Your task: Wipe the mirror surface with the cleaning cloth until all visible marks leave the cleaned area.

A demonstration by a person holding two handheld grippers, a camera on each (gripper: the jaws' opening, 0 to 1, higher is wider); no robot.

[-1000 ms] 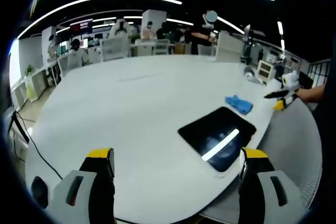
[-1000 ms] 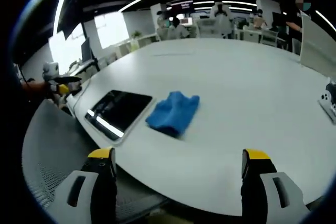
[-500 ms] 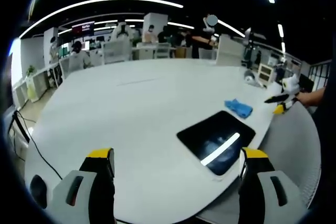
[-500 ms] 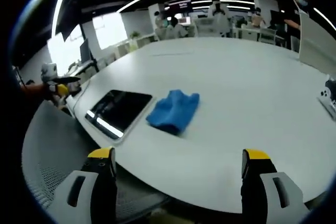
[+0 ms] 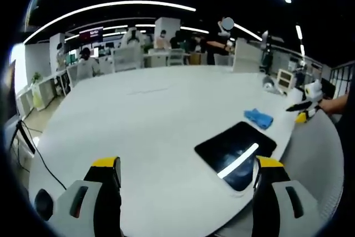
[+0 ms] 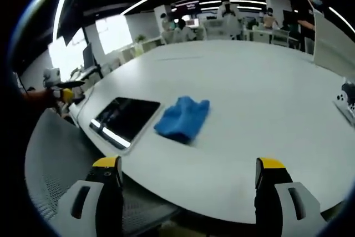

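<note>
A dark rectangular mirror [image 5: 236, 147] [image 6: 125, 118] lies flat near the edge of a big white table [image 5: 150, 120] [image 6: 249, 104], reflecting a strip of ceiling light. Just beside it rests a crumpled blue cleaning cloth [image 5: 258, 117] [image 6: 183, 119]. In the left gripper view my left gripper [image 5: 187, 201] is open, well short of the mirror, with nothing between its yellow-tipped jaws. My right gripper [image 6: 187, 201] is open too, hovering off the table edge in front of the cloth. The other gripper shows far off in each view [image 5: 304, 106] [image 6: 62, 90], held by a hand.
A grey mesh chair [image 6: 52, 159] sits below the table edge by the mirror. A white device [image 6: 346, 101] lies at the table's right side. A black cable [image 5: 25, 142] hangs at the left edge. Desks, screens and people fill the background.
Both views shifted only slightly with the hands. The mirror and cloth lie where they were, and both grippers stay open.
</note>
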